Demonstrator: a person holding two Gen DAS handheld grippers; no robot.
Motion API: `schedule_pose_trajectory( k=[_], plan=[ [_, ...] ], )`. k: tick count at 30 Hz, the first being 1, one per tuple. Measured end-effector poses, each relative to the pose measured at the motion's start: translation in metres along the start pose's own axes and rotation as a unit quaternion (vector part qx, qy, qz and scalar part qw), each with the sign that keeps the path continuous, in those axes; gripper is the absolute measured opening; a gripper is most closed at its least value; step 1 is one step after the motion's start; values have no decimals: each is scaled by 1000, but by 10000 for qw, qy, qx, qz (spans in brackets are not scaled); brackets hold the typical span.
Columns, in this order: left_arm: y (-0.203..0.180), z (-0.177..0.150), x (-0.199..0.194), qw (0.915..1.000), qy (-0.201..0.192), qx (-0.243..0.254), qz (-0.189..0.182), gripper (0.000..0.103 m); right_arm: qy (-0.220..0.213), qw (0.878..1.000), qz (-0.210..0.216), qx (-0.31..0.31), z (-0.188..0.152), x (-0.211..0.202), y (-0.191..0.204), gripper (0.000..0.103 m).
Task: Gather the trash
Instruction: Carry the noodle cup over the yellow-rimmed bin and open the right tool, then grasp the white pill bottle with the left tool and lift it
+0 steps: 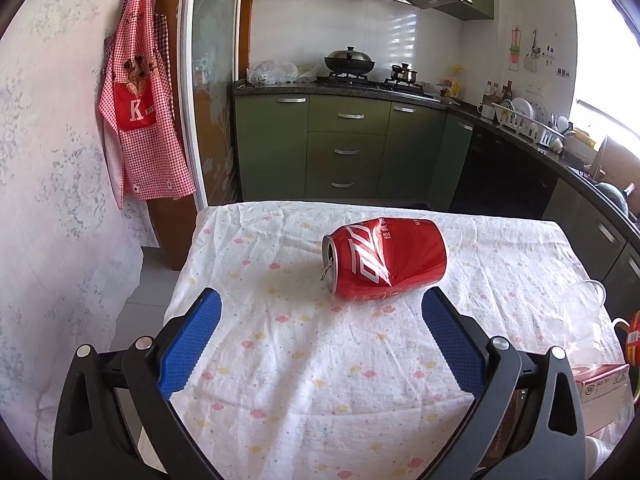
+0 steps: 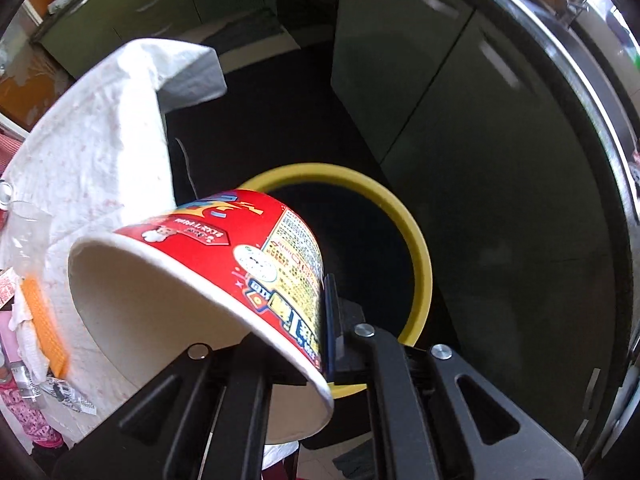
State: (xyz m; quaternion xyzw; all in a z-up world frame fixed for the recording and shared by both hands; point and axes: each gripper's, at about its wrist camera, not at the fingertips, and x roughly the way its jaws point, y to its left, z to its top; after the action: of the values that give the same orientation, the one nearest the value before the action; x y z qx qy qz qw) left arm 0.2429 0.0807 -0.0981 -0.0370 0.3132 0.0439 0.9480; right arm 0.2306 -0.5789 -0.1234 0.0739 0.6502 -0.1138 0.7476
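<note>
Left claw (image 1: 320, 312) wide open, blue pads (image 1: 191, 344) spread far apart, holding nothing, low over the near part of the table (image 1: 304, 380), which has a white cloth with small pastel cloud prints. Red soda can (image 1: 386, 263) lies on its side near the table's middle, just beyond the claw tips and nearer the right pad. Can is dented and creased along its body, white lettering on red, open top with pull tab facing left. Clear plastic cup (image 1: 582, 320) at the table's right edge, pink-and-white carton (image 1: 600, 384) near it.

Right claw (image 2: 320, 320) is closed on the wall of an instant noodle cup (image 2: 208, 264), close to the rim; only the right finger's blue pad edge shows against the outside, the other finger is hidden. Cup is tilted on its side, white empty inside facing the camera, red printed outside with yellow and blue graphics. It is off the table's right side, above a dark bin with yellow rim (image 2: 416, 240) on the floor. Crumpled tissue (image 2: 28, 340) and wrappers (image 2: 68, 396) at far left on the cloth.
</note>
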Motion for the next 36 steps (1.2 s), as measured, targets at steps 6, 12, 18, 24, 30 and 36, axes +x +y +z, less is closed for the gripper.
schedule_pose_trajectory(
  k=[6, 12, 18, 24, 30, 36],
  plan=[
    [-2, 0, -1, 10000, -25, 13, -78, 99, 306, 9990, -107, 314, 5, 48, -16, 26],
    [1, 1, -4, 9998, -29, -74, -198, 99, -133, 9994, 116, 313, -6, 31, -16, 28],
    [4, 12, -31, 9976, -155, -186, -648, 99, -594, 9961, 648, 11, -48, 14, 4, 33],
    [-14, 12, -87, 9865, -241, 536, -1526, 99, -791, 9929, 781, -417, -76, 7, 31, 36],
    [-56, -20, -149, 9577, -387, 1751, -2252, 99, -966, 9875, 1039, -679, -81, -6, 58, 39],
    [-93, -48, -169, 9321, -257, 2418, -2684, 99, -947, 9852, 1154, -837, -86, -2, 73, 40]
  ],
)
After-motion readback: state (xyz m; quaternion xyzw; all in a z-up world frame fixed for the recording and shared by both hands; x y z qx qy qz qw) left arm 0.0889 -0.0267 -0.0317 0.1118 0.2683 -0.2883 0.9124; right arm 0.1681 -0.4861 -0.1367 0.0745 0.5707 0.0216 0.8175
